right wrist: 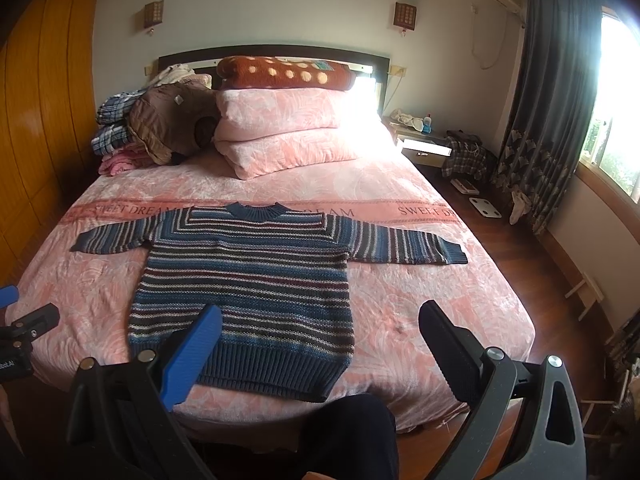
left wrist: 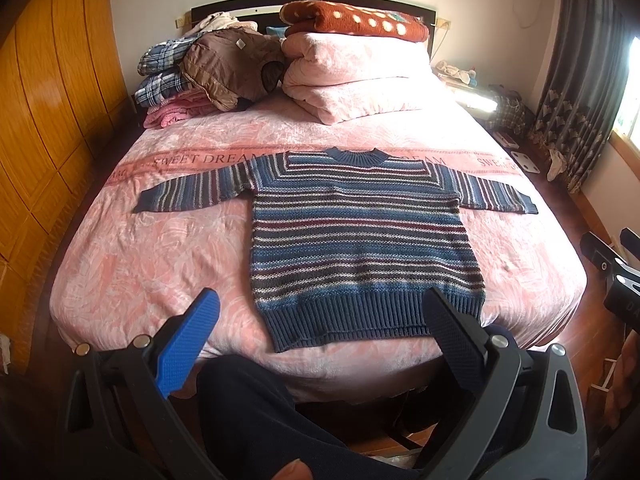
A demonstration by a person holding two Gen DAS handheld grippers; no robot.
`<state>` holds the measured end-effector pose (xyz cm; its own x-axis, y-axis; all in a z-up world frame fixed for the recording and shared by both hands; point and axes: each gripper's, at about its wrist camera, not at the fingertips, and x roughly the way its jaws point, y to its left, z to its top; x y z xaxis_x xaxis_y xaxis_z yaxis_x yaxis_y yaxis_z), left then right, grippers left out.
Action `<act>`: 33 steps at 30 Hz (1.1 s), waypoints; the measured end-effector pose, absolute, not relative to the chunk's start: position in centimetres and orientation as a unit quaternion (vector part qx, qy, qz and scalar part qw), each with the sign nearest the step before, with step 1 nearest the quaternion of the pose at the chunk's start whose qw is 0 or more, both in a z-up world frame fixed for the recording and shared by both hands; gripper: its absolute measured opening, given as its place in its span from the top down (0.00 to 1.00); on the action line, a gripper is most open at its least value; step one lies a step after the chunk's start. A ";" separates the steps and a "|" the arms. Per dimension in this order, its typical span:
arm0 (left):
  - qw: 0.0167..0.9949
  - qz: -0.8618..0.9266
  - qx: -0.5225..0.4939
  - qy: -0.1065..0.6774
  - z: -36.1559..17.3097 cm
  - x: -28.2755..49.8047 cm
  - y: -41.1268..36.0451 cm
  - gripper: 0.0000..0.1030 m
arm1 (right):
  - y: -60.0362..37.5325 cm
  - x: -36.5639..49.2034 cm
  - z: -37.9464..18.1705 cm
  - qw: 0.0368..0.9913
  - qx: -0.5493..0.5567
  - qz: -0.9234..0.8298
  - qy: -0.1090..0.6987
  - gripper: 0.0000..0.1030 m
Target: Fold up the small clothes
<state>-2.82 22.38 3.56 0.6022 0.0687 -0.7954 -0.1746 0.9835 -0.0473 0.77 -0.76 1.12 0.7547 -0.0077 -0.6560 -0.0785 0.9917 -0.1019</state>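
A blue, maroon and white striped knit sweater (left wrist: 356, 240) (right wrist: 256, 288) lies flat on the pink bed cover, collar toward the headboard, both sleeves spread out sideways. My left gripper (left wrist: 320, 308) hangs open in front of the foot of the bed, level with the sweater's ribbed hem, holding nothing. My right gripper (right wrist: 320, 320) is also open and empty, a bit to the right of the hem. Neither touches the cloth. The right gripper's body (left wrist: 612, 272) shows at the edge of the left wrist view; the left one (right wrist: 24, 332) shows in the right wrist view.
Folded pink quilts (left wrist: 352, 76) with a dotted brown blanket (left wrist: 352, 20) sit at the headboard, beside a heap of clothes (left wrist: 200, 72). A wooden wardrobe (left wrist: 44, 120) lines the left. A nightstand (right wrist: 424, 140), scale (right wrist: 484, 208) and curtain (right wrist: 552, 100) stand right. A person's dark trouser leg (left wrist: 260, 412) is below.
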 end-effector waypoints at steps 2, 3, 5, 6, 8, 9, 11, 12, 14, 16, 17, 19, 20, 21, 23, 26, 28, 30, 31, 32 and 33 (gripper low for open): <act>0.893 0.068 -0.060 0.441 3.6 -2.8 22.4 0.03 | -0.7 0.6 1.0 0.935 -0.061 0.019 0.349 0.04; 0.893 0.068 -0.060 0.441 3.6 -2.8 22.4 0.03 | -0.6 0.6 1.0 0.935 -0.061 0.019 0.349 0.04; 0.893 0.068 -0.059 0.441 3.6 -2.8 22.4 0.03 | -0.6 0.6 1.0 0.935 -0.062 0.019 0.350 0.04; 0.893 0.069 -0.059 0.441 3.6 -2.9 22.4 0.03 | -0.7 0.6 1.0 0.935 -0.061 0.019 0.349 0.04; 0.893 0.068 -0.061 0.441 3.6 -2.9 22.5 0.03 | -0.6 0.6 1.2 0.935 -0.063 0.018 0.349 0.04; 0.893 0.068 -0.061 0.441 3.6 -2.9 22.5 0.03 | -0.7 0.7 1.2 0.935 -0.063 0.018 0.349 0.04; 0.893 0.069 -0.060 0.441 3.5 -2.9 22.4 0.03 | -0.7 0.7 1.3 0.935 -0.062 0.018 0.349 0.04; 0.893 0.068 -0.060 0.441 3.5 -2.9 22.4 0.03 | -0.7 0.7 1.3 0.935 -0.063 0.018 0.348 0.04; 0.893 0.068 -0.059 0.442 3.7 -2.8 22.3 0.03 | -0.7 0.6 1.2 0.935 -0.063 0.018 0.349 0.04; 0.893 0.068 -0.060 0.441 3.7 -2.8 22.3 0.03 | -0.7 0.7 1.3 0.935 -0.064 0.018 0.349 0.04; 0.893 0.068 -0.060 0.441 3.7 -2.8 22.3 0.03 | -0.8 0.8 1.4 0.935 -0.064 0.018 0.349 0.04; 0.893 0.068 -0.060 0.441 3.6 -2.8 22.3 0.03 | -0.8 0.8 1.3 0.935 -0.064 0.018 0.349 0.04; 0.893 0.068 -0.060 0.442 3.6 -2.8 22.3 0.03 | -0.7 0.7 1.2 0.935 -0.064 0.018 0.349 0.04; 0.893 0.068 -0.060 0.441 3.6 -2.8 22.3 0.03 | -0.7 0.7 1.3 0.935 -0.064 0.018 0.349 0.04; 0.893 0.068 -0.060 0.441 3.6 -2.8 22.3 0.03 | -0.7 0.7 1.2 0.935 -0.064 0.017 0.349 0.04; 0.893 0.068 -0.060 0.442 3.6 -2.8 22.3 0.03 | -0.7 0.6 1.2 0.935 -0.064 0.017 0.349 0.04; 0.893 0.069 -0.059 0.441 3.5 -2.9 22.2 0.03 | -0.8 0.7 1.1 0.935 -0.064 0.017 0.349 0.04; 0.893 0.069 -0.060 0.441 3.6 -2.9 22.2 0.03 | -0.8 0.7 1.1 0.935 -0.064 0.018 0.349 0.04; 0.892 0.069 -0.059 0.442 3.5 -2.9 22.2 0.03 | -0.8 0.7 1.1 0.935 -0.065 0.017 0.349 0.04; 0.893 0.069 -0.059 0.442 3.5 -2.9 22.2 0.03 | -0.8 0.7 1.1 0.935 -0.064 0.017 0.349 0.04; 0.893 0.069 -0.059 0.442 3.4 -3.0 22.1 0.03 | -0.9 0.8 1.2 0.935 -0.065 0.017 0.349 0.04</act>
